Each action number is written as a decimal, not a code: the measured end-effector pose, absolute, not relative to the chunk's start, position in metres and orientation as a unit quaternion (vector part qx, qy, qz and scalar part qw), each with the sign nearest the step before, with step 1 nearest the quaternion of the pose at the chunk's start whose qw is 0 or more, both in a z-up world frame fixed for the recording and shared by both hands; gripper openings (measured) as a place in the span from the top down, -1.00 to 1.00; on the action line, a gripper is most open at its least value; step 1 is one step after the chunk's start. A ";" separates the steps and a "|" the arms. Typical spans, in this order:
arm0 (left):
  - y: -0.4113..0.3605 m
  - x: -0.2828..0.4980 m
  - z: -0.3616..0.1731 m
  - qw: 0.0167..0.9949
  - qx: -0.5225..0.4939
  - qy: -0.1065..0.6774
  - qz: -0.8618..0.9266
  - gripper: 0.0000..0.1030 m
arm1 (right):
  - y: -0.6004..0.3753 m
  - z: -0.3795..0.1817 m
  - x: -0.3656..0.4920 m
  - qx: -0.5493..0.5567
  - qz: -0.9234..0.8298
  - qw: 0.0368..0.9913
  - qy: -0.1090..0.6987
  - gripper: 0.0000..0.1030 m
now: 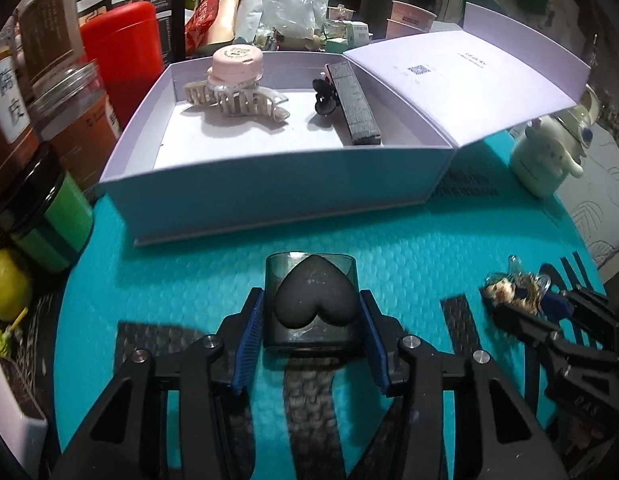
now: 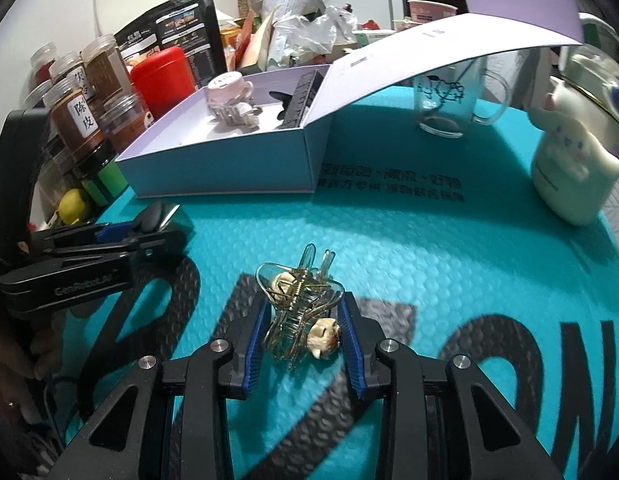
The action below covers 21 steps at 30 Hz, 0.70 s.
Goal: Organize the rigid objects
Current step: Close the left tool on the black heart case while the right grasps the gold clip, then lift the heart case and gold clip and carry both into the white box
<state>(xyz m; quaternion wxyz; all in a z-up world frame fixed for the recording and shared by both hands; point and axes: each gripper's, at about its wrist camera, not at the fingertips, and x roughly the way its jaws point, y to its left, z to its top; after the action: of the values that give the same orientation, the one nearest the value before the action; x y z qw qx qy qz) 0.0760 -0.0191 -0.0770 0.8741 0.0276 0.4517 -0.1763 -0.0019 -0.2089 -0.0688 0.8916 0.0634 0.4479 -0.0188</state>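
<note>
Cut off at the bottom of both wrist views: the gripper bodies and whatever holds them, save a few fingertips at the left edge of the right wrist view. Blurred beyond reading: most labels on the jars (image 2: 79,116) at the counter's left edge, so no sure count of those. Partly hidden under the raised box lid (image 2: 429,60): one clear glass mug (image 2: 449,100).

Left gripper (image 1: 312,312) with jaws clenched on one smoky clear block with a black heart (image 1: 311,300), blue pads pressed to both sides, over the teal mat (image 1: 389,248) in front of the box. Right gripper (image 2: 303,320) with jaws grasping one clear hair claw with gold wire and small shells (image 2: 301,304), low over the mat, near the printed lettering; contact with the mat underneath unclear.

Inside the open lavender box (image 1: 269,184), four things: one cream claw clip (image 1: 233,102), one round pink case (image 1: 237,60) resting behind it, one small black clip (image 1: 323,96), one long dark bar (image 1: 353,104) leaning along the right wall. Beside the box on the right, one pale cartoon-dog bottle (image 2: 569,160).
</note>
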 end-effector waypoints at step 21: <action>-0.004 0.016 -0.079 0.870 0.047 0.455 -0.185 0.11 | -0.190 -0.071 -0.044 0.070 -0.008 0.890 0.451 0.12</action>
<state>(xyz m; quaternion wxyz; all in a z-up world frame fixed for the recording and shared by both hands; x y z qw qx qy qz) 0.0162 -0.0043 -0.0792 0.8701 0.0475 0.4546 -0.1846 -0.0442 -0.1899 -0.0706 0.8896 0.0697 0.4513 -0.0077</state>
